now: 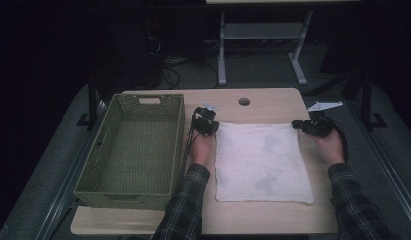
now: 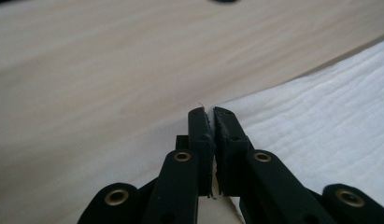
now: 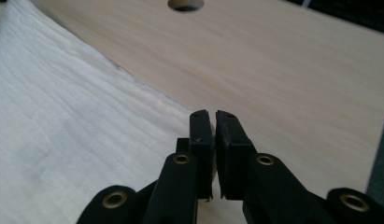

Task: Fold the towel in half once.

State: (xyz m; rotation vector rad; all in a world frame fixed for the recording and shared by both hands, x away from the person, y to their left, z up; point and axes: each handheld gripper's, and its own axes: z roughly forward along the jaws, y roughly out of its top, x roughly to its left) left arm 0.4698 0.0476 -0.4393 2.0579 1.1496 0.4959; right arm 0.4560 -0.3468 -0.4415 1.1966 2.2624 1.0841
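Lying flat on the pale wooden table (image 1: 273, 220), the white cloth (image 1: 260, 162) looks light, limp and thin, the sort of thing that will sag and fold the moment it leaves the surface. Its weave shows fine ribbed lines, with a few faint grey patches, and the edges run slightly wavy rather than straight. It sits just right of the green woven basket (image 1: 135, 150), which is rectangular with a cut-out handle in its far wall.

The far corners are the sensible places to take it, and that is where both tools are. The left gripper (image 2: 212, 112) has its jaws clenched on the far left corner, a sliver of white fabric showing between the pads. The right gripper (image 3: 212, 114) is clamped at the far right corner in the same way, though how much cloth sits in that pinch is hard to tell.

I'd judge a thin corner like this could slip out if pulled hard, so an even lift on both sides would suit it. The table is smooth, with a round hole (image 1: 244, 101) near its far edge.
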